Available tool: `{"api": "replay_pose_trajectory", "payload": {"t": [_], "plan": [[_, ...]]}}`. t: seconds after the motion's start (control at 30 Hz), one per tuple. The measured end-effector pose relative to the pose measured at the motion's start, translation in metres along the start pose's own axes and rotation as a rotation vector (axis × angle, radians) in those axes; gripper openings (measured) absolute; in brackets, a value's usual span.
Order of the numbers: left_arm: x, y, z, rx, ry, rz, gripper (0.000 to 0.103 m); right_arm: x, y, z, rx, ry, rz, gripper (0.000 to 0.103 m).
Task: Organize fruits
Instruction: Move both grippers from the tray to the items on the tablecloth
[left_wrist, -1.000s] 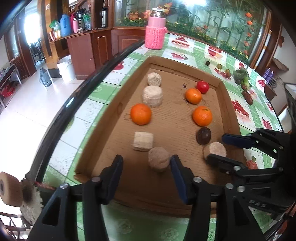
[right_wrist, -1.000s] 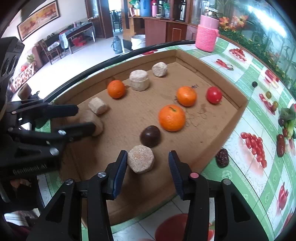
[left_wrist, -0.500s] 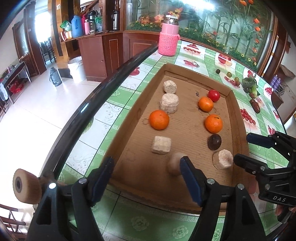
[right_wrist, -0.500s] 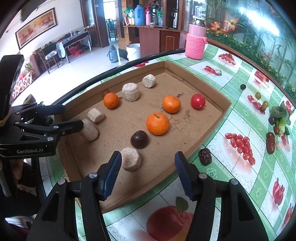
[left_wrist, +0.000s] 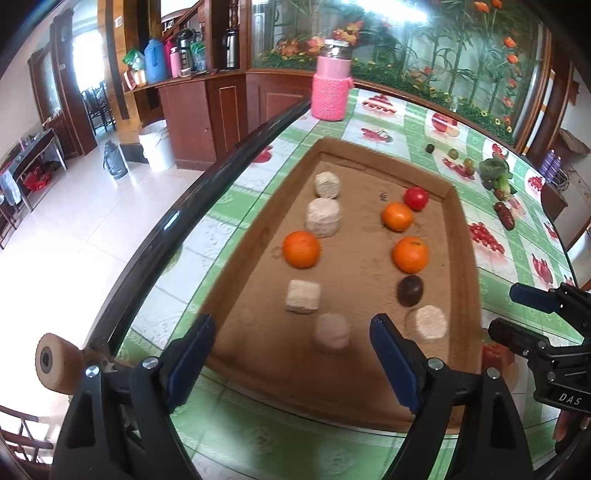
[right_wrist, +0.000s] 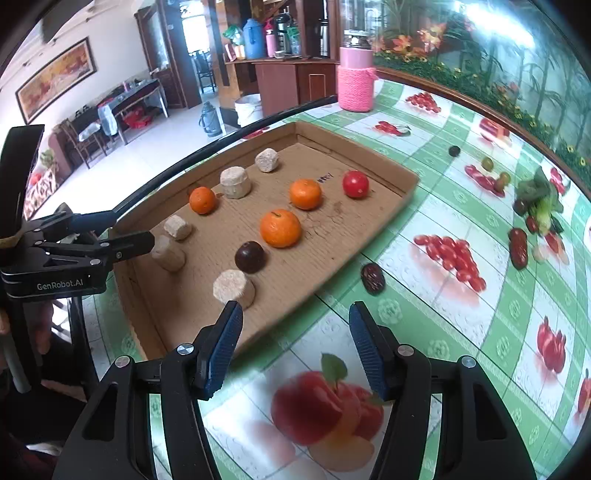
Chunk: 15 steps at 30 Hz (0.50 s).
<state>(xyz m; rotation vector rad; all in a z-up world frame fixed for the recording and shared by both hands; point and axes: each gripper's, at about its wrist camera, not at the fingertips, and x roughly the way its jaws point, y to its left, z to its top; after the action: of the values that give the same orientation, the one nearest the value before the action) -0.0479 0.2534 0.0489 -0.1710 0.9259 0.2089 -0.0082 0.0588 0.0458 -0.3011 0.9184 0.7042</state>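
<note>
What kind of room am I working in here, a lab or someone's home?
Most likely a home dining or living area: a fruit-print green tablecloth, a wooden sideboard holding thermos flasks, and a framed painting on the wall.

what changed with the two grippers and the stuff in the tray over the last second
Both pulled back from the brown cardboard tray and opened wider. The left hand-held gripper backed away from the beige cork-like cylinder it had straddled; the right hand-held gripper left the round beige block and now hangs over the fruit-print tablecloth. Neither holds anything. The oranges, tomato and blocks kept their places.
</note>
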Motion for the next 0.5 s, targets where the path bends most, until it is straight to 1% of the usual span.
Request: {"api": "replay_pose_trajectory", "payload": {"t": [0.2, 0.23, 0.37, 0.5], "plan": [[-0.007, -0.02, 0.003, 0.033, -0.013, -0.02, 0.089, -0.014, -0.015, -0.012, 0.041, -0.011, -0.007, 0.059], [-0.008, -0.024, 0.004, 0.038, -0.014, -0.024, 0.089, -0.016, -0.017, -0.014, 0.049, -0.013, -0.009, 0.06], [-0.01, -0.041, 0.006, 0.062, -0.016, -0.042, 0.089, -0.027, -0.033, -0.026, 0.091, -0.028, -0.03, 0.069], [-0.012, -0.065, 0.009, 0.09, -0.016, -0.076, 0.09, -0.038, -0.056, -0.041, 0.154, -0.038, -0.053, 0.07]]}}
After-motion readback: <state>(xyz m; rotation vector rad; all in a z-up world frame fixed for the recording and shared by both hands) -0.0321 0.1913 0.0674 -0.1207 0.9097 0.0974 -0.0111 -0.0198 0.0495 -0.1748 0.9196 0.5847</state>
